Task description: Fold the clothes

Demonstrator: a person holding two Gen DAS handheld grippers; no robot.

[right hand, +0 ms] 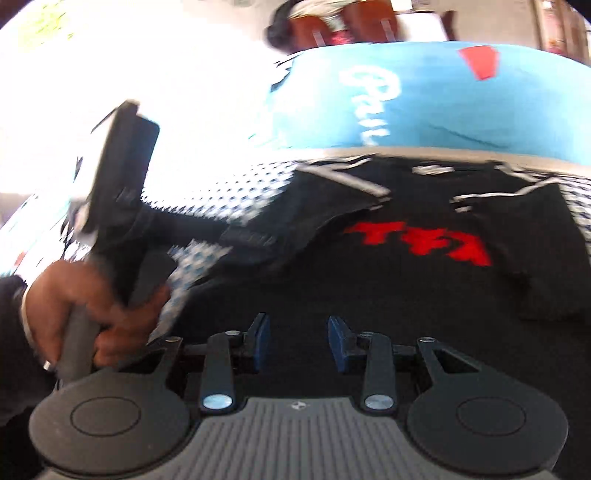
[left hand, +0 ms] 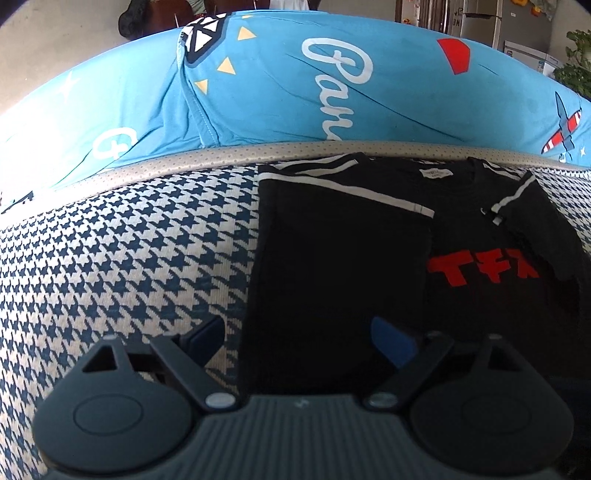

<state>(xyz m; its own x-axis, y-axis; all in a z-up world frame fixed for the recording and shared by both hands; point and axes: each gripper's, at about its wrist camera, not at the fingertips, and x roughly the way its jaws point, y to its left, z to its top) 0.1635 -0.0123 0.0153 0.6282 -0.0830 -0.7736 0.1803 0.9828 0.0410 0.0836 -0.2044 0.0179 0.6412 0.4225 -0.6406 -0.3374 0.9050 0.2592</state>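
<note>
The black T-shirt (left hand: 332, 258) was spread centre-right, collar toward the top (one side already folded in). The left gripper (left hand: 303, 332) was held wide, empty, over its lower-left edge; the right gripper (right hand: 299, 339), part-open, empty.

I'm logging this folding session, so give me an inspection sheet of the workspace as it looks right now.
Surface: houndstooth cushion, blue and white, with a grey perforated border behind it.
Job's things: black T-shirt lying flat, red lettering showing; one side panel and sleeve already folded over the front.
Clutter: nothing seen on the cushion beside the shirt.
Grippers: left gripper jaws wide apart above the shirt's near edge, empty; right gripper jaws partly apart over the shirt, nothing between them. A hand holds the left gripper's handle.
Cables: nothing seen.
Surroundings: blue printed sheet behind the cushion, a plant and a fridge at the back.
</note>
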